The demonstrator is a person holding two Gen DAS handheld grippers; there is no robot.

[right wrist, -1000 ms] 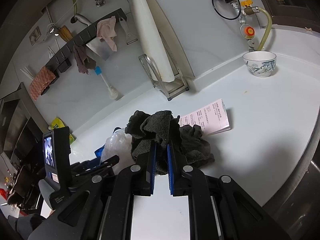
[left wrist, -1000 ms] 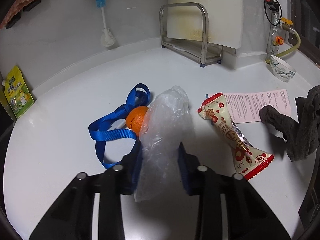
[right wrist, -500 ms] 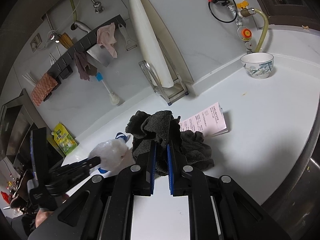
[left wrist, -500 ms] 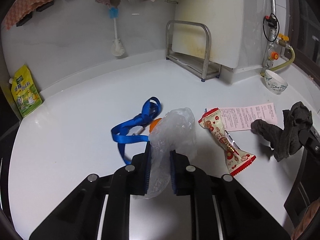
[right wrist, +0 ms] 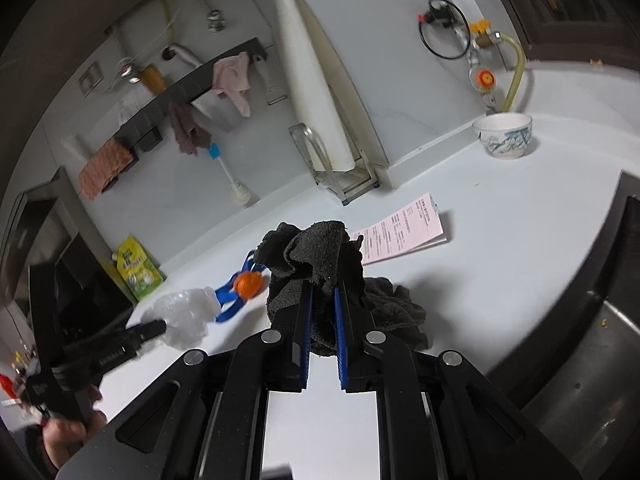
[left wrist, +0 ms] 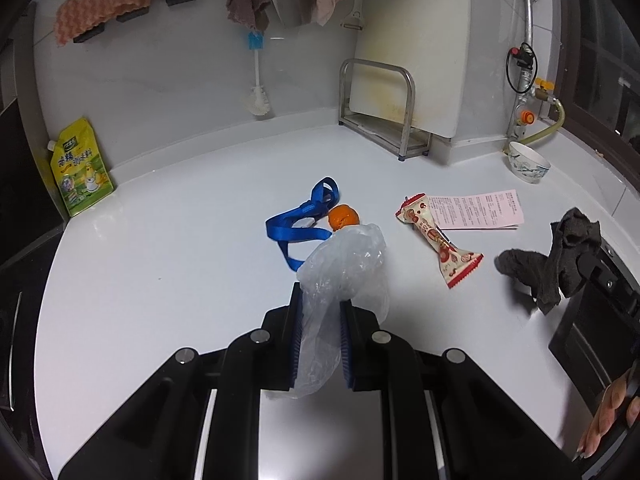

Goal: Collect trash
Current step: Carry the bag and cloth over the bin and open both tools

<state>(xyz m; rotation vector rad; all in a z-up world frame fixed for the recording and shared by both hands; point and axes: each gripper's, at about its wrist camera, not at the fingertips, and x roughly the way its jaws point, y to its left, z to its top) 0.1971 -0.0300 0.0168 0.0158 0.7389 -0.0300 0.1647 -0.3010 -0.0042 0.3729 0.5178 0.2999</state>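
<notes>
My left gripper (left wrist: 320,300) is shut on a crumpled clear plastic bag (left wrist: 348,268), held above the white counter (left wrist: 180,260). My right gripper (right wrist: 323,292) is shut on a dark grey rag (right wrist: 316,252), lifted off the counter; the rag also shows at the right of the left wrist view (left wrist: 560,256). On the counter lie a small orange (left wrist: 342,216), a blue strap (left wrist: 300,224), a red-and-cream snack wrapper (left wrist: 438,240) and a pink paper slip (left wrist: 480,210). The left gripper with the bag shows in the right wrist view (right wrist: 184,316).
A white bowl (left wrist: 528,162) stands at the back right near a gas valve. A metal rack (left wrist: 380,108) with a cutting board stands at the back. A yellow-green pouch (left wrist: 78,168) leans on the left wall. A dark sink edge (right wrist: 592,280) lies to the right.
My left gripper closed on the plastic bag and rose up and back from the counter. My right gripper lifted higher with the rag still held.
</notes>
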